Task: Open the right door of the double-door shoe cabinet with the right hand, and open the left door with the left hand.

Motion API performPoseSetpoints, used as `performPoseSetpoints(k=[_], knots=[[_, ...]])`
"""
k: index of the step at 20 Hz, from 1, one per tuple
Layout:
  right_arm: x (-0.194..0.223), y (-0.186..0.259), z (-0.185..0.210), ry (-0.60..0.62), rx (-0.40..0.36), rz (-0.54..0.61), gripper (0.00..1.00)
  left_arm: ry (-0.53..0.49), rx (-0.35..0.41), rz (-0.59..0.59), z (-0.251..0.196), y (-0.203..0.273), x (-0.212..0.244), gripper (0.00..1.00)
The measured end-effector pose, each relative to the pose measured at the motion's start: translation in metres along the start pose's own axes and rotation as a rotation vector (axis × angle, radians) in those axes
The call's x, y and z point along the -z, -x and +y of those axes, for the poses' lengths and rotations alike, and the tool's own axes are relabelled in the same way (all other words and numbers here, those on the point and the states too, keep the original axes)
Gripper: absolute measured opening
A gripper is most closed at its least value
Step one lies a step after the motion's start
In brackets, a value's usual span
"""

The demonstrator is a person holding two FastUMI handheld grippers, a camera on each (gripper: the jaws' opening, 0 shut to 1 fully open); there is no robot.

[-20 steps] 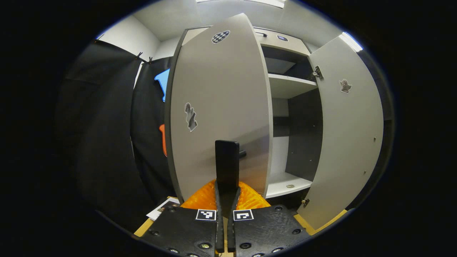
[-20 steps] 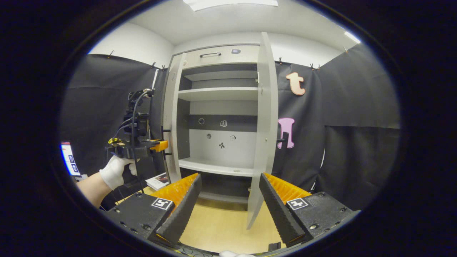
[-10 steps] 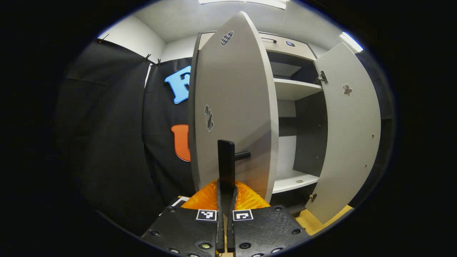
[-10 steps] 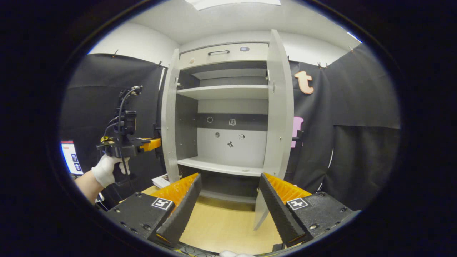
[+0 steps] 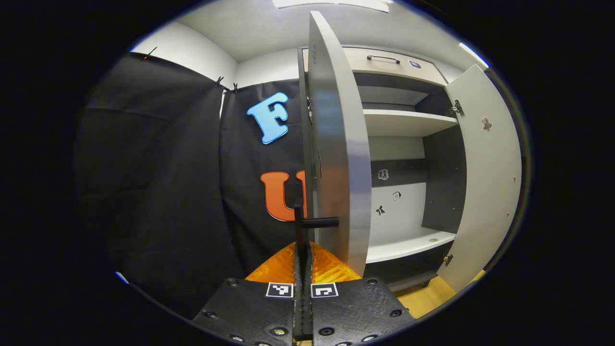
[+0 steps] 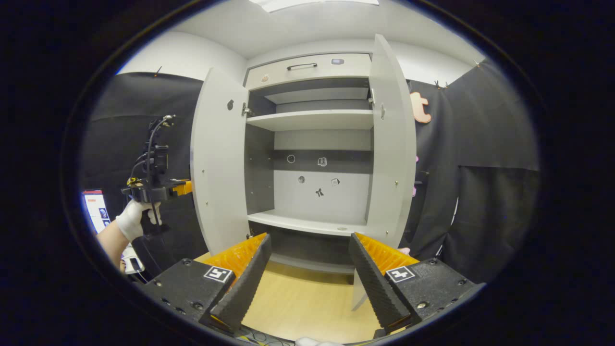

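The grey shoe cabinet [image 6: 307, 120] stands with both doors swung out. In the left gripper view the left door [image 5: 334, 144] is seen almost edge-on, and my left gripper [image 5: 302, 250] is shut on its black handle [image 5: 318, 222]. The right door [image 5: 485, 182] hangs wide beyond it. In the right gripper view my right gripper [image 6: 307, 283] is open and holds nothing, low in front of the cabinet, between the left door [image 6: 218, 163] and the right door [image 6: 391, 154]. A gloved hand holds the left gripper [image 6: 153, 190] at the left door's outer side.
Bare shelves [image 5: 408, 122] show inside, with small stickers on the back panel [image 6: 319, 192]. A drawer with a dark handle [image 6: 300, 66] tops the cabinet. Wooden floor [image 6: 302, 307] lies in front. A lit screen [image 6: 93, 211] stands far left. Black cloth walls flank both sides.
The left door has swung further open with my left gripper holding its handle. The right gripper has stayed open while its view turned left, toward the cabinet's inside.
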State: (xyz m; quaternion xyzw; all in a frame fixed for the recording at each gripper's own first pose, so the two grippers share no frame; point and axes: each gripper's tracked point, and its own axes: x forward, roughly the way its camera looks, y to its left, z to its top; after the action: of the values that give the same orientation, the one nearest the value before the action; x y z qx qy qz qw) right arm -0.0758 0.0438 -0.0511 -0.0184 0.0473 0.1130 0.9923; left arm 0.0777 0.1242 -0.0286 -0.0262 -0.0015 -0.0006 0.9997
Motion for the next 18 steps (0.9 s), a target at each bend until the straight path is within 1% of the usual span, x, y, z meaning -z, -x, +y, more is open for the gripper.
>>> performPoseSetpoints(k=[5, 8, 10, 14, 17, 18], knots=[[0.002, -0.004, 0.004, -0.009, -0.006, 0.01, 1.0, 0.013, 0.062, -0.005, 0.021, -0.004, 0.003, 0.0], [0.002, -0.003, 0.005, -0.006, -0.009, 0.008, 1.0, 0.016, 0.091, 0.002, 0.025, -0.005, 0.004, 0.0], [0.002, -0.003, 0.006, -0.007, -0.012, 0.008, 1.0, 0.0, 0.096, 0.008, 0.024, -0.004, 0.004, 0.0], [0.0, -0.004, 0.008, -0.004, -0.017, 0.007, 1.0, 0.008, 0.098, 0.006, 0.023, -0.003, 0.003, 0.0], [0.0, -0.003, 0.007, 0.0, -0.013, 0.008, 1.0, 0.024, 0.069, 0.004, 0.034, 0.0, 0.004, 0.07], [0.0, -0.004, 0.006, -0.003, -0.012, 0.011, 0.99, 0.016, 0.052, 0.004, 0.041, 0.001, 0.006, 0.19]])
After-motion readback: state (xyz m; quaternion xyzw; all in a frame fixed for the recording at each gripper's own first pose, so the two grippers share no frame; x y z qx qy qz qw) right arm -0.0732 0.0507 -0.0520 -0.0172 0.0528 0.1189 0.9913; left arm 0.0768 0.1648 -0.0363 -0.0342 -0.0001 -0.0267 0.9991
